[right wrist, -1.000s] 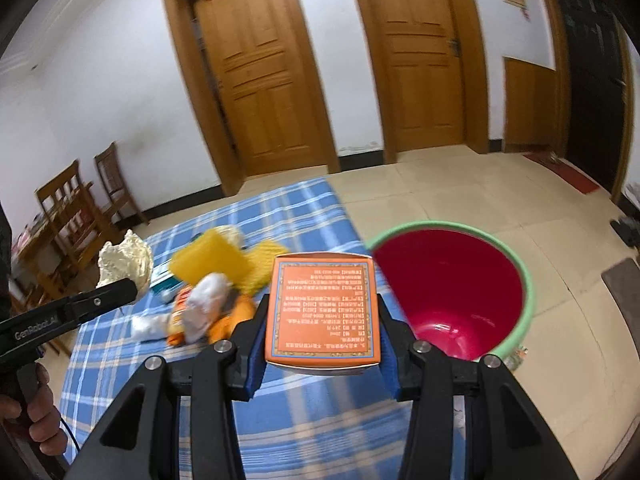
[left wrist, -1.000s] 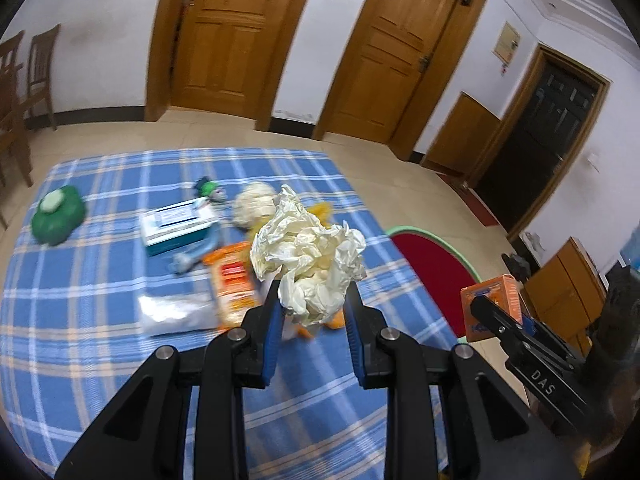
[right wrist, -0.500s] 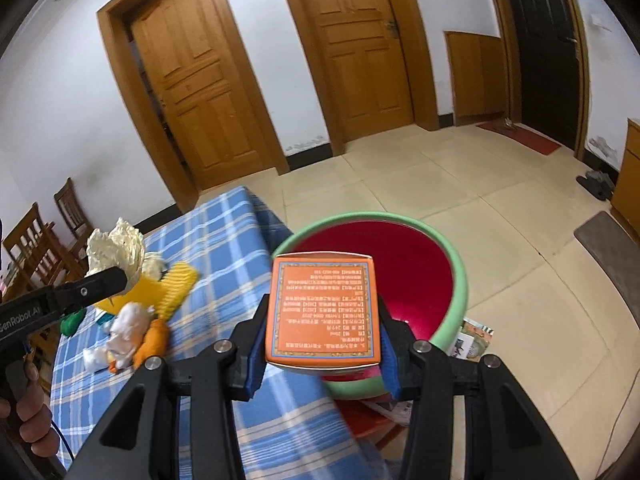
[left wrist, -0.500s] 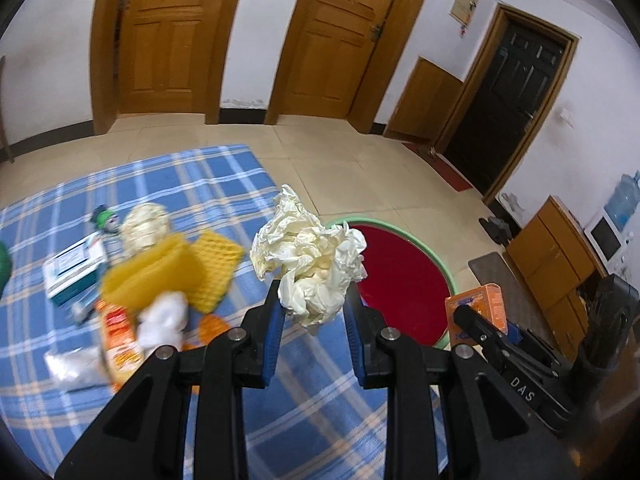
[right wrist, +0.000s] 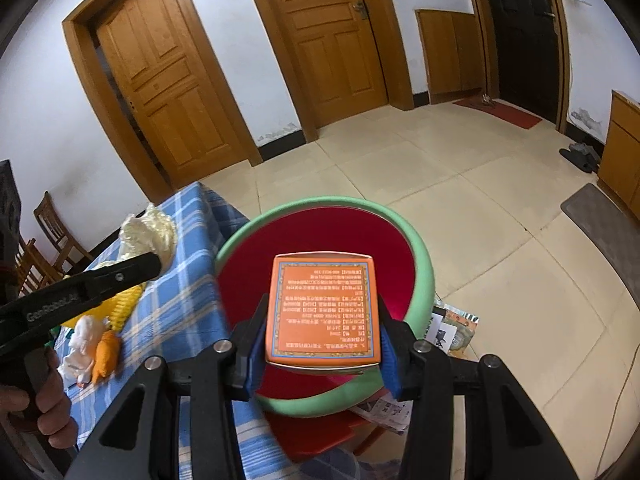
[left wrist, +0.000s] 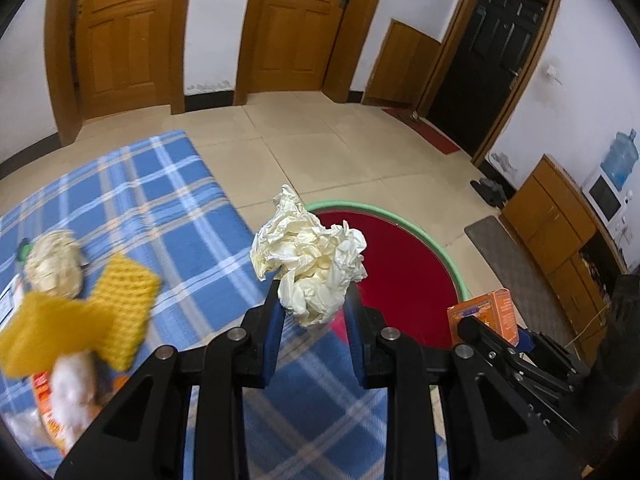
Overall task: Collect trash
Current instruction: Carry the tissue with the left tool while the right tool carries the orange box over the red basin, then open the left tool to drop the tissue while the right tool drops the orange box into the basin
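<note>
Clamping a crumpled ball of cream tissue paper (left wrist: 310, 258) between its blue-padded fingers, the left hand-held gripper (left wrist: 313, 308) sits at the centre of the left wrist view, above the near edge of the blue plaid worktop (left wrist: 160, 200) and beside the red basin with a green rim (left wrist: 404, 264) at centre right. The right hand-held gripper (right wrist: 322, 334) grips a flat orange cardboard box with printed text (right wrist: 324, 308) by its sides, directly over the basin's red interior in the lower middle of the right wrist view. Yellow mesh sponges (left wrist: 120, 300), blurred, lie on the worktop at lower left.
</note>
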The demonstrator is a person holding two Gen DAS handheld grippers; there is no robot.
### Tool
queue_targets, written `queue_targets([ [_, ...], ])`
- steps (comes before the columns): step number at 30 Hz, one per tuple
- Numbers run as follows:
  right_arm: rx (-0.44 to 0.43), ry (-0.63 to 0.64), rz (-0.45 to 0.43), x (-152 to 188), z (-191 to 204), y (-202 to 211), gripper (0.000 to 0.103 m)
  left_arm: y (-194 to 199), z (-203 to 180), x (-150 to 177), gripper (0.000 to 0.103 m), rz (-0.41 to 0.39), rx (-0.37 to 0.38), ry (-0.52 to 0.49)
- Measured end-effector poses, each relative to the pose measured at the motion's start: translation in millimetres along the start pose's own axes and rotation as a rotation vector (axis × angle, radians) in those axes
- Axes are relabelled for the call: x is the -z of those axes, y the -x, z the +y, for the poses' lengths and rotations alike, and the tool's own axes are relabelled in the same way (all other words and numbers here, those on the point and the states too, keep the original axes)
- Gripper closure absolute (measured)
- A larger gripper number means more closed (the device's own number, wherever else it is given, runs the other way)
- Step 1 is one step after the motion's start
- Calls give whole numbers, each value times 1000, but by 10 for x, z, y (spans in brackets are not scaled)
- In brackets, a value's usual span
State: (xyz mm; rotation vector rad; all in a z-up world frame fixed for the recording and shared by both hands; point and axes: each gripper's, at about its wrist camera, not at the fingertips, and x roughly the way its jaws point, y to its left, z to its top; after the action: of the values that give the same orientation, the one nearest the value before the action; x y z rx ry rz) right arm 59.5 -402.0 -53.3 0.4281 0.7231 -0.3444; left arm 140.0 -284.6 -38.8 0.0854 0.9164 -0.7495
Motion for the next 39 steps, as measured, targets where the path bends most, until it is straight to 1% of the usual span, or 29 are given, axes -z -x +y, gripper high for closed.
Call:
queue_targets([
  [7, 18, -25, 21, -6, -135, -119, 54, -386, -85, -34, 74, 57, 12, -26],
  [12, 20, -34, 32, 5, -178, -178, 54, -507, -80, -45, 74, 77, 12, -22],
  [15, 19, -40, 38, 3, -209, -219, 54, -544, -77, -52, 68, 84, 8, -12],
  [17, 18, -42, 40, 3, -194, -231, 54, -550, -65, -55, 65, 85, 2, -5],
  [22, 19, -43, 35, -15, -215, -220, 54, -526, -15, -50, 65, 79, -7, 17],
  [27, 24, -31, 22, -118, -233, -260, 54, -401, 56, 3, 65, 61, -22, 28],
  [30, 29, -17, 11, -204, -218, -311, 54, -324, 79, 25, 65, 50, -32, 35],
  [36, 29, -23, 22, -289, -221, -454, 53, -225, 126, 65, 65, 37, -45, 39],
  [38, 30, -31, 21, -300, -234, -463, 48, -191, 117, 68, 65, 32, -47, 38],
  [39, 32, -34, 17, -303, -240, -454, 44, -170, 118, 72, 65, 28, -49, 39],
])
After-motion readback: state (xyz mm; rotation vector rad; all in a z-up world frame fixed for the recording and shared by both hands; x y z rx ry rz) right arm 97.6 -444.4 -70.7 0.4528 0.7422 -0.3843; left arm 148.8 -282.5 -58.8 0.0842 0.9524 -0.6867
